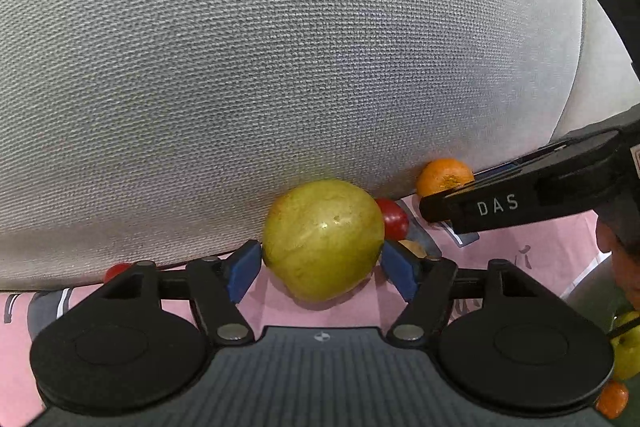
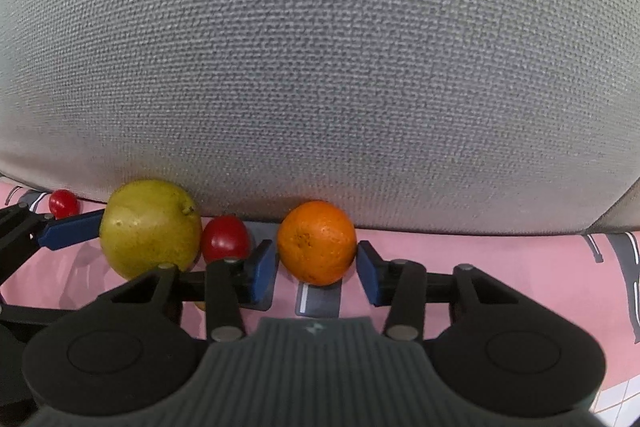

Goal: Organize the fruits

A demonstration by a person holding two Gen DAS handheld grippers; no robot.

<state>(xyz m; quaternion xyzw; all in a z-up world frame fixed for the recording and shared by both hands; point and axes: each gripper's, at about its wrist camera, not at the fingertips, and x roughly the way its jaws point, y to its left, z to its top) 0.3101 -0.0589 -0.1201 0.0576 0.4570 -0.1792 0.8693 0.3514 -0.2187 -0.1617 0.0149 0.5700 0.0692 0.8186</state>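
A grey cushion (image 2: 320, 67) backs the pink mat (image 2: 500, 267). The pear (image 1: 323, 239) sits between the left tongs (image 1: 320, 269), pads touching both sides. The orange (image 2: 317, 242) lies between the right tongs (image 2: 317, 273), spread apart, just clear. A tomato (image 2: 225, 238) lies between the fruits.

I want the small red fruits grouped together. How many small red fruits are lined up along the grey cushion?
2: one between the yellow-green fruit and the orange, one left of the yellow-green fruit. More may be hidden.
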